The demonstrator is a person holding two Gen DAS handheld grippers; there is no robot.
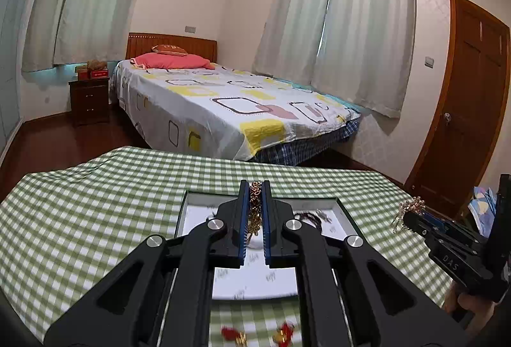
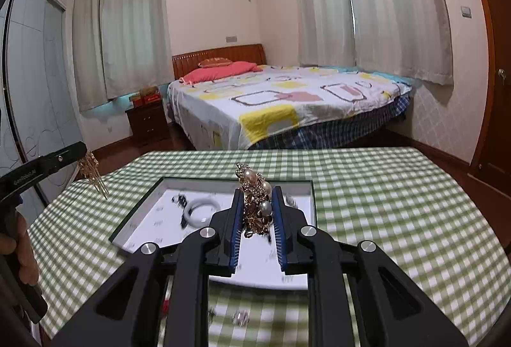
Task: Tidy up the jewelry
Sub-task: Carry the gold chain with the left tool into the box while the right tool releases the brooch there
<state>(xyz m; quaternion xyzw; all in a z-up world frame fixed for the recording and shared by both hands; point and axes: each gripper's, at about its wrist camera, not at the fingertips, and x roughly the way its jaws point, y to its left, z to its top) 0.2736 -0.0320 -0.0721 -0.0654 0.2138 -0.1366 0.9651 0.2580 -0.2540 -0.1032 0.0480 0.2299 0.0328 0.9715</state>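
Likely to snag: dangling links of gold chain point(image 1: 255, 206) catching tray point(image 1: 346, 213) rim at 3 o'clock, or slipping loose onto checked desk point(image 1: 95, 203). Left gripper point(image 1: 255, 213) fingers nearly together, clamped on chain above tray. Right gripper point(image 2: 257, 213) fingers narrowly apart, pinching pearl brooch point(image 2: 257, 197). White bangle point(image 2: 202, 208), perhaps jade, lying in tray at 10 o'clock

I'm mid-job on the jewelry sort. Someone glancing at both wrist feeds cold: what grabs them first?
Probably the jewelry held aloft: the left tool pinches a gold chain piece, and the right tool grips a pearl-and-gold cluster, both over the white-lined tray on the green checked tablecloth. A white bangle lies in the tray, and the patterned bed fills the background.
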